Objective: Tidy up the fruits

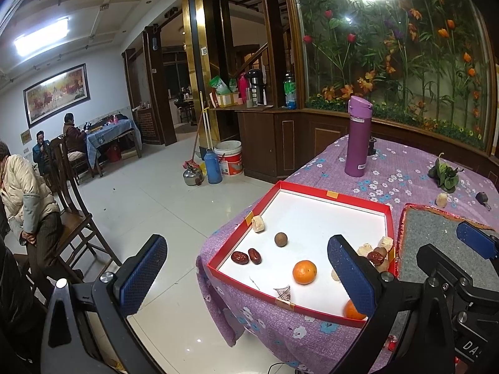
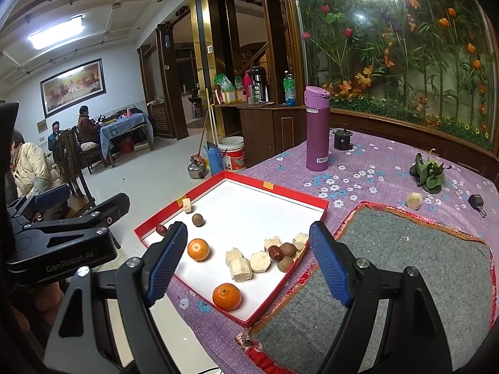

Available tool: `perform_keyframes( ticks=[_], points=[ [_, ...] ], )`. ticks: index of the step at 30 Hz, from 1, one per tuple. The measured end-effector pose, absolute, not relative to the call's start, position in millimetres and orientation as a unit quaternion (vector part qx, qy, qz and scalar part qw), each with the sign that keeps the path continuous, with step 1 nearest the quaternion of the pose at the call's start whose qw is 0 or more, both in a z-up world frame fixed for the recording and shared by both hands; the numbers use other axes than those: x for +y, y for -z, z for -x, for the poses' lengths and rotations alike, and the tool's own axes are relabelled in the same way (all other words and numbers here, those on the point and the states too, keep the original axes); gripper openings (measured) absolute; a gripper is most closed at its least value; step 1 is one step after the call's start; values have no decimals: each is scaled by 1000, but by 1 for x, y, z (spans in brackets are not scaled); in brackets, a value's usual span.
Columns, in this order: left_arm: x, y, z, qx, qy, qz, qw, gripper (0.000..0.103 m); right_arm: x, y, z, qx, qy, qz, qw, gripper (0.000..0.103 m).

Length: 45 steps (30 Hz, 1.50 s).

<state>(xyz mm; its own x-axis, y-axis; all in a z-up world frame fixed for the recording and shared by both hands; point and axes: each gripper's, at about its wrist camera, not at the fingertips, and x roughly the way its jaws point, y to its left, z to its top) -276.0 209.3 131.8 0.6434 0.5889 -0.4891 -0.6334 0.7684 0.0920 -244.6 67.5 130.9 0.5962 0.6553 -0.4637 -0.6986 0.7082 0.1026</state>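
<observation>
Fruits lie in the shallow red cardboard box with white floor (image 2: 315, 201) on the purple flowered tablecloth (image 2: 368, 168). We judge sorting half done: pale corn-like chunks (image 2: 240, 268) cluster by the right wall, two orange mandarins (image 2: 198, 249) lie apart. Our left gripper (image 1: 246, 268) and right gripper (image 2: 246, 261) hover wide, holding nothing.

Shallow red-rimmed white cardboard tray (image 1: 386, 215) holds a round orange tangerine (image 1: 304, 272); two wrinkled red dates (image 1: 246, 256) at nine o'clock
</observation>
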Motion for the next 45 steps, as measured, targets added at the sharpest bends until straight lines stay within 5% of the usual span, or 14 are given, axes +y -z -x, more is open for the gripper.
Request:
perform_keyframes(
  ticks=[45],
  points=[
    [215, -128, 277, 259, -319, 45, 910, 103, 75, -132, 241, 247, -377, 48, 891, 81]
  ],
)
